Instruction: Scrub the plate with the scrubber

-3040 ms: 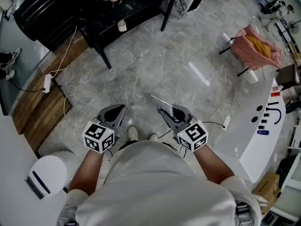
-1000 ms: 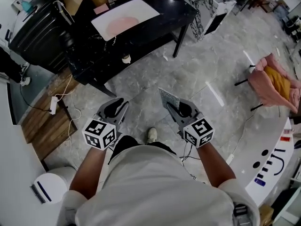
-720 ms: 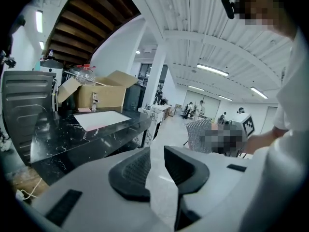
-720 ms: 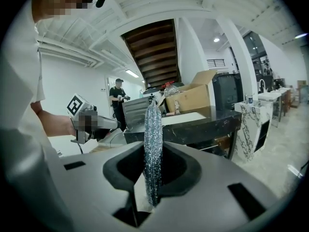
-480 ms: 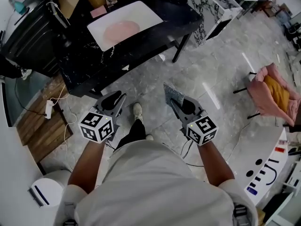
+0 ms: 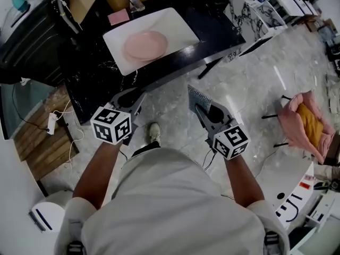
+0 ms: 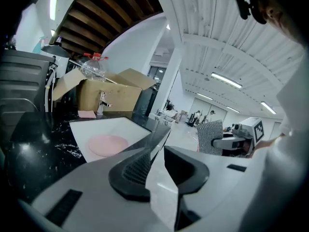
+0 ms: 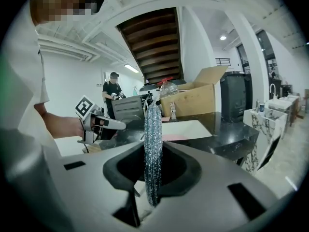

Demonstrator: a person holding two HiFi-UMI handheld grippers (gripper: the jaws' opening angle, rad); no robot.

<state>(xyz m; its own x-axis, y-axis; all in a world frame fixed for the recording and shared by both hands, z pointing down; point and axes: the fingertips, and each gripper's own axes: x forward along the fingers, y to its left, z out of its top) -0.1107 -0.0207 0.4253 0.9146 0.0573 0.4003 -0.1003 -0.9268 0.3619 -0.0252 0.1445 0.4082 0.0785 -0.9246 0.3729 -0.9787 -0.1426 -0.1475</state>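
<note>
A: So, what is different from a few seconds back?

B: The person has walked up to the black table point(image 6: 212, 28). Three seconds ago only its near edge showed at the top of the head view, with grey floor point(image 6: 249, 84) ahead. Now the table fills the top of that view and the pink plate point(image 6: 145, 44) is in plain sight.

A: Where does the plate sit?

B: On a white tray point(image 6: 178, 28), or maybe a mat; I can't tell which from up here. It lies on the table top, and the plate rests flat on it with nothing touching it.

A: And the grippers?

B: Both are held out in front much as before; they have simply travelled along with the person. The left gripper point(image 6: 129, 96) has its jaws apart with nothing between them, and its tips are near the table's front edge. Its own view looks over the jaws towards the plate.

A: The right one?

B: The right gripper point(image 6: 204, 110) is clamped on the scrubber point(image 6: 198, 98), a flat silvery mesh pad standing on edge between the jaws. It hangs over the floor, well apart from the plate.

A: What does that mean for the job?

B: Scrubbing hasn't started, but the approach looks nearly over. I'd judge the next step is to reach in. The empty left gripper would likely steady the plate's rim while the right brings the pad's face down onto it.
</note>
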